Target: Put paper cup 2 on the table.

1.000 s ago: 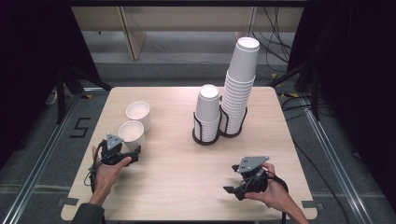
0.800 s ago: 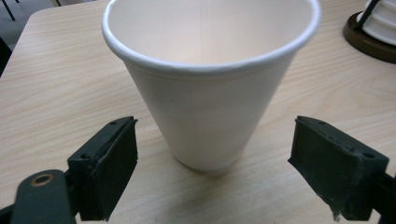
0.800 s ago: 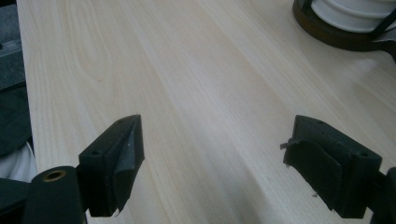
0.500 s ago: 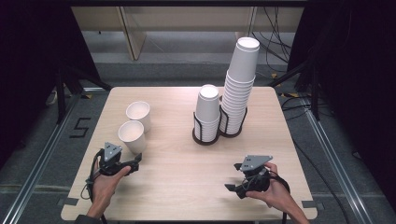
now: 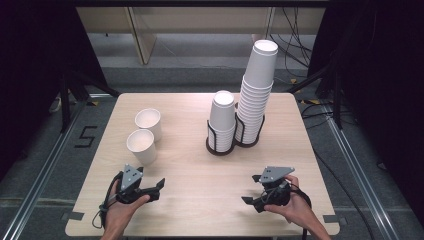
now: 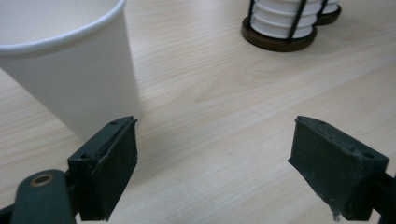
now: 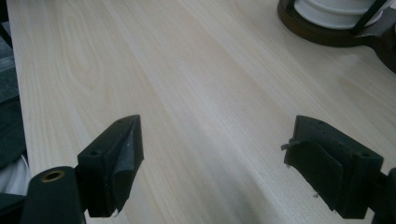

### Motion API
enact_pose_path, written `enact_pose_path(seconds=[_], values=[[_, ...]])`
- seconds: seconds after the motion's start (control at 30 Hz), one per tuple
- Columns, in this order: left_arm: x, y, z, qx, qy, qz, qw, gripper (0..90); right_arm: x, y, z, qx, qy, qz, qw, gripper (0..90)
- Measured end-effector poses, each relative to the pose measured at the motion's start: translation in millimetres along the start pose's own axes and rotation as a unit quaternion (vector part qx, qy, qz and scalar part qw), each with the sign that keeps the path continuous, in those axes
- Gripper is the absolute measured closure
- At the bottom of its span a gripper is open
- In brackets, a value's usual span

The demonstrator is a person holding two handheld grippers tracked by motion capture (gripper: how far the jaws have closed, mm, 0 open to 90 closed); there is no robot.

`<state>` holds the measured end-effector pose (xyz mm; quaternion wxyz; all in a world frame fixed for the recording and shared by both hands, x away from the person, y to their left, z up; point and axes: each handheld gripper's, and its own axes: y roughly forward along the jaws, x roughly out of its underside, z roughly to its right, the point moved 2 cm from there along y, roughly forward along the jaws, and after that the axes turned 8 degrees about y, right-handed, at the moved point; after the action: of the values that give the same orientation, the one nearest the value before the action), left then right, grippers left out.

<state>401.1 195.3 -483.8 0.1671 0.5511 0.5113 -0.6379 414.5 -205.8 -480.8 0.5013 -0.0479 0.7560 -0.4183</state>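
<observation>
Around the pale wooden table (image 5: 200,200) lies dark grey floor (image 5: 360,165).

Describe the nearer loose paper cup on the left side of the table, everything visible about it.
The nearer loose cup is plain white paper with a rolled rim, standing upright, mouth up and looking empty, on the light wooden table. A second, similar cup stands just behind it. The left gripper lies nearby, jaws open; in the left gripper view the cup stands just beyond the left-hand jaw, nothing gripping it.
</observation>
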Motion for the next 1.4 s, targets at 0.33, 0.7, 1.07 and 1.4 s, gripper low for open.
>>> enact_pose_path(seconds=[0.33, 0.7, 1.07, 1.4], values=[[4.9, -10.3, 18.9, 0.012, 0.008, 0.006, 0.9999, 14.2, 0.8, -1.3, -0.4, -0.004, -0.003, 0.014, 0.9999, 18.2], [11.2, -17.8, 36.4, 0.049, 0.029, 0.016, 0.9982, 14.2, 3.7, -2.7, -8.1, -0.012, -0.003, 0.022, 0.9997, 17.9], [19.5, -25.0, 58.5, 0.080, 0.019, 0.015, 0.9965, 14.2, 13.8, -5.4, -16.5, -0.025, -0.005, 0.027, 0.9993, 17.4], [25.6, -27.5, 83.0, 0.103, 0.038, 0.018, 0.9938, 14.2, 24.4, -6.9, -25.7, -0.035, -0.007, 0.019, 0.9992, 16.8]])
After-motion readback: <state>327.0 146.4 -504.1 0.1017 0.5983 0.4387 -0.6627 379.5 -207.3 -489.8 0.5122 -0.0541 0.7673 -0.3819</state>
